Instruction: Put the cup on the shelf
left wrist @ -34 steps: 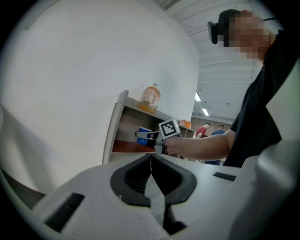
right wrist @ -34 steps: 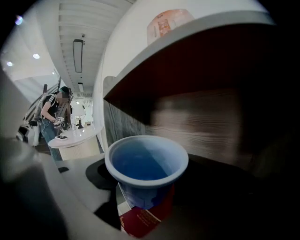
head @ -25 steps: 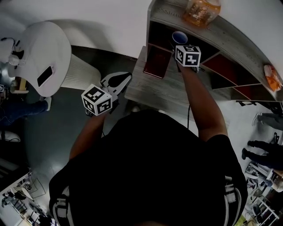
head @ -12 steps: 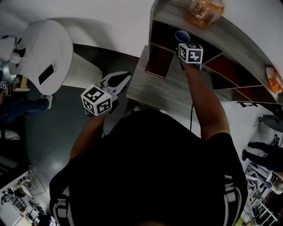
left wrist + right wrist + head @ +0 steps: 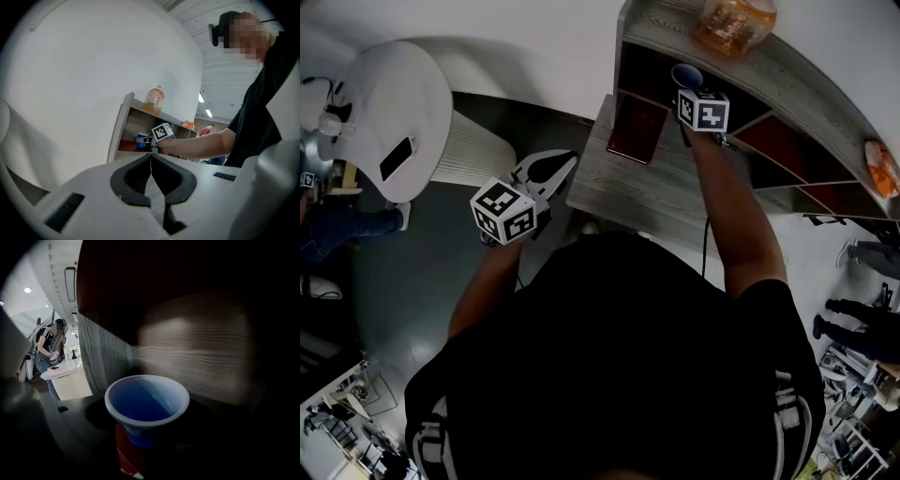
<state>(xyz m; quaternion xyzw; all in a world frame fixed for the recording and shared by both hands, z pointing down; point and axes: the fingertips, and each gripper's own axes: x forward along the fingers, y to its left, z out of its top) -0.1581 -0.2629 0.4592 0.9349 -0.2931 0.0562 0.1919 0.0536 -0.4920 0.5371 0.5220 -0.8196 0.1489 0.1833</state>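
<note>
Blue cup point(image 5: 146, 404), centre of the right gripper view: a flared, thin-walled cup with a pale rim, inside the left-end compartment of the wooden shelf point(image 5: 197, 357), near its grey back wall, with a red surface below it. It is probably light, smooth-sided and easily squeezed, so the hold belongs low on the body, below the flare, with gentle pressure. The right gripper point(image 5: 688, 89) has its jaws set wide on either side of the cup and appears clamped on it. The pads are lost in shadow, and whether the cup's base touches the shelf cannot be told. The left gripper point(image 5: 151, 158), lower centre of its own view, is empty, jaws together. An orange-filled bottle point(image 5: 731, 23) on the shelf top is cut off by the frame's upper edge.
</note>
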